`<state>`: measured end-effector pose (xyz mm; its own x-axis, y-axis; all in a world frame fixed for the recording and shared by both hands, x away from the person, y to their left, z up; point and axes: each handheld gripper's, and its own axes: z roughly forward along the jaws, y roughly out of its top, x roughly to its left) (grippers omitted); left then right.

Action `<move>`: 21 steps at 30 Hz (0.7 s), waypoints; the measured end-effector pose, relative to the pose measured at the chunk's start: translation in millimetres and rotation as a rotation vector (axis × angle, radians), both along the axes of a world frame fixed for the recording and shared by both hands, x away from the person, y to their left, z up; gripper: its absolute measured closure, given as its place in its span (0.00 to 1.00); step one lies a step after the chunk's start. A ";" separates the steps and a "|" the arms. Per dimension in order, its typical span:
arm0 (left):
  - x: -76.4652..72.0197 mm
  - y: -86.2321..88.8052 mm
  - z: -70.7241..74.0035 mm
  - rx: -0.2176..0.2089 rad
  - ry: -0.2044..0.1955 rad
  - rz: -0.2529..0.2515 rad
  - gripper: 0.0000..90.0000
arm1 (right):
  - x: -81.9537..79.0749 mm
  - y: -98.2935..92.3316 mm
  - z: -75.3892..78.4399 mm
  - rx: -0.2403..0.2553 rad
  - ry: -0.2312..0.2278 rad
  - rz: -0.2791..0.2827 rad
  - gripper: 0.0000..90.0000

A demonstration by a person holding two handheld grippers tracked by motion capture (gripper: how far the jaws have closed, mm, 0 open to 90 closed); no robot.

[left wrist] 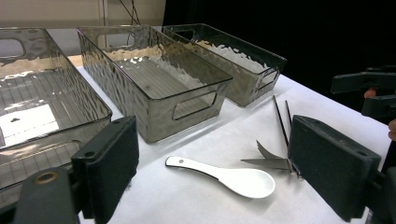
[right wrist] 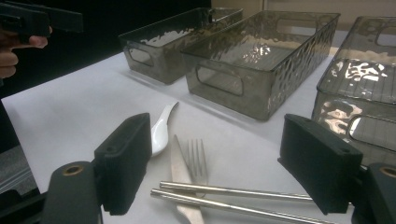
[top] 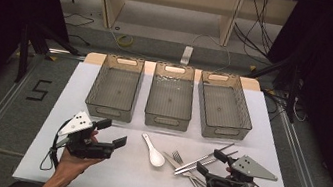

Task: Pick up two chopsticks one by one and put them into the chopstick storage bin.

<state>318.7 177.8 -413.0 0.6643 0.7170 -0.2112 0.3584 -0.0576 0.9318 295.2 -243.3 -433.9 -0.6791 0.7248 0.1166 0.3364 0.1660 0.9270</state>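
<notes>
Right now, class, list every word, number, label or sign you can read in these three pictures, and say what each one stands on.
"5": a large dark numeral marked on the grey floor to the left of the table, seen in the high view.
No other text is readable: the three clear bins, the white spoon, the fork, the chopsticks and both grippers carry no legible markings.

One sign can be read: a large black numeral "5" (top: 39, 89) marked on the grey floor, left of the white table (top: 66, 169) and beside its far-left corner. Nothing on the table carries a readable word, label or brand.
</notes>
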 end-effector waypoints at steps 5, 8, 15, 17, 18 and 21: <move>-0.3 0.3 0.4 0.000 -0.001 -0.001 0.18 | -0.3 1.2 0.0 -0.013 0.004 0.008 0.29; -0.5 0.6 0.5 -0.002 0.000 0.002 0.18 | 0.5 1.1 0.7 -0.008 0.004 0.013 0.30; -0.7 0.3 0.3 0.002 0.001 0.003 0.18 | 6.2 2.4 6.0 -0.112 0.023 0.053 0.30; -0.3 1.3 0.4 0.001 0.000 0.007 0.18 | 8.0 2.1 7.4 -0.132 0.028 0.067 0.30; 0.0 1.9 0.2 -0.002 0.000 0.008 0.18 | 11.5 1.3 11.2 -0.181 0.029 0.086 0.30; 0.4 1.8 -0.1 -0.001 0.002 0.008 0.18 | 15.9 0.1 15.4 -0.228 0.041 0.124 0.31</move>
